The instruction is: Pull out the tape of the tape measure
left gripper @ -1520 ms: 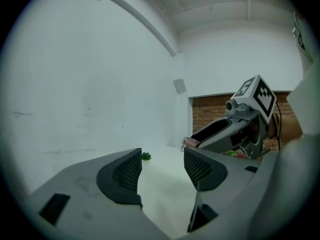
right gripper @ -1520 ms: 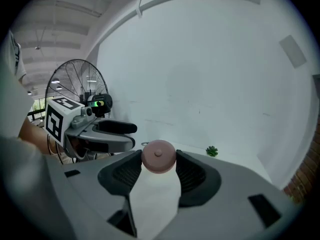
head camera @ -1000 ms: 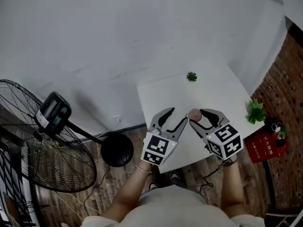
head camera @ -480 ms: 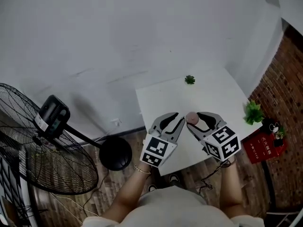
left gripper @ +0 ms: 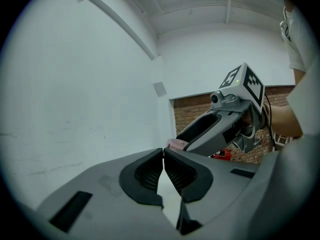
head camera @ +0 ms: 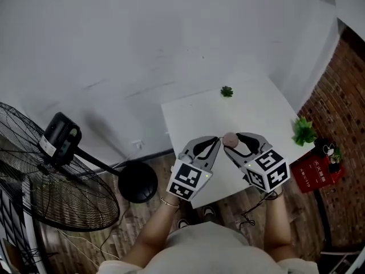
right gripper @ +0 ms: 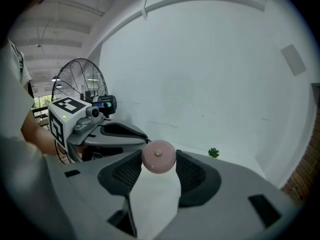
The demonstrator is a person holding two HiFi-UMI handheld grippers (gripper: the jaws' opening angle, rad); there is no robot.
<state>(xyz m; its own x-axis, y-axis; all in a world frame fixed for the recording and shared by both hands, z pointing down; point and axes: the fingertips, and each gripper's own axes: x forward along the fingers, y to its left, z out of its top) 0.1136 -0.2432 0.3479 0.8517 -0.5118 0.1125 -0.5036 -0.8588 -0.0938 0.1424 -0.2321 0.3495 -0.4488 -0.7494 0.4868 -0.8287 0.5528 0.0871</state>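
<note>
A small round pink tape measure (head camera: 230, 138) hangs above the front part of the white table (head camera: 259, 110), and my right gripper (head camera: 232, 141) is shut on it. In the right gripper view the pink case (right gripper: 159, 157) sits squarely between the two dark pads. My left gripper (head camera: 217, 142) is just left of the case, its tips meeting right beside it. In the left gripper view those jaws (left gripper: 163, 151) touch at the tip, with the pink case (left gripper: 176, 144) just beyond. No drawn-out tape shows, and I cannot see whether a tab is pinched.
A tiny green plant (head camera: 227, 91) stands at the table's far edge. Right of the table are a leafy plant (head camera: 304, 132) and a red box (head camera: 315, 173) by a brick wall. A large standing fan (head camera: 54, 181) with a round black base (head camera: 137, 181) fills the left floor.
My left gripper's jaws, apart a second ago, have come together beside the pink case. Both grippers have drifted slightly; the right one still holds the tape measure.
</note>
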